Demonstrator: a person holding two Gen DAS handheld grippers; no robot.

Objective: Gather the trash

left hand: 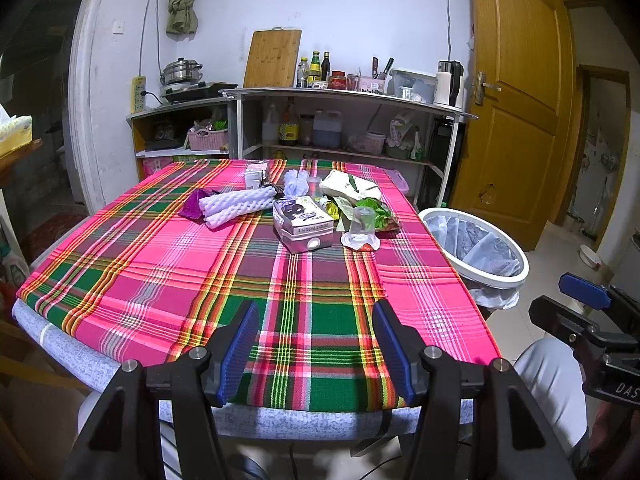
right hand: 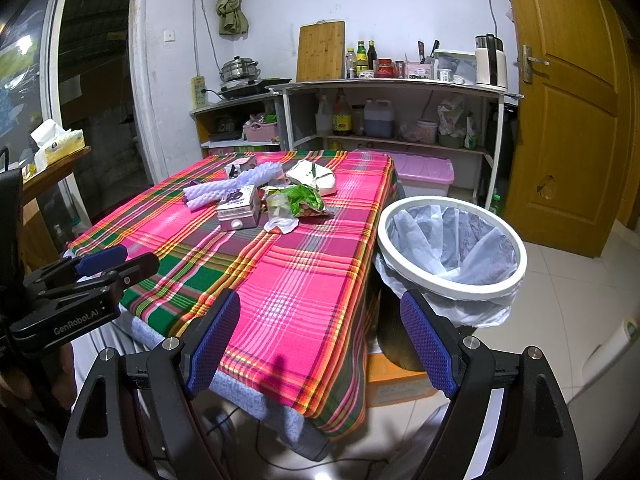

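Holding both tools over the near edge of the plaid-covered surface (left hand: 168,264), I have my left hand-held gripper (left hand: 316,354) spread wide with nothing between its blue pads, and my right hand-held gripper (right hand: 320,344) equally wide and empty at the near right corner. Ahead of both lies a broad stretch of bare cloth. The trash sits clustered toward the far half: a white foam sleeve (left hand: 236,205) whose long axis runs roughly left to right, tilting away at its right end; a small carton (left hand: 303,224) just right of it with its cap end toward me; a clear plastic cup (left hand: 362,224) upside down on a torn wrapper; a green snack bag (left hand: 376,212) touching it; and a crumpled white bag (left hand: 350,186) behind. The lined bin (right hand: 450,240) stands on the floor just off the surface's right edge. Only the right view looks fully down into the bin's mouth and shows a pink storage box (right hand: 424,176) beyond it; the left view crops the bin but shows the surface's left edge.
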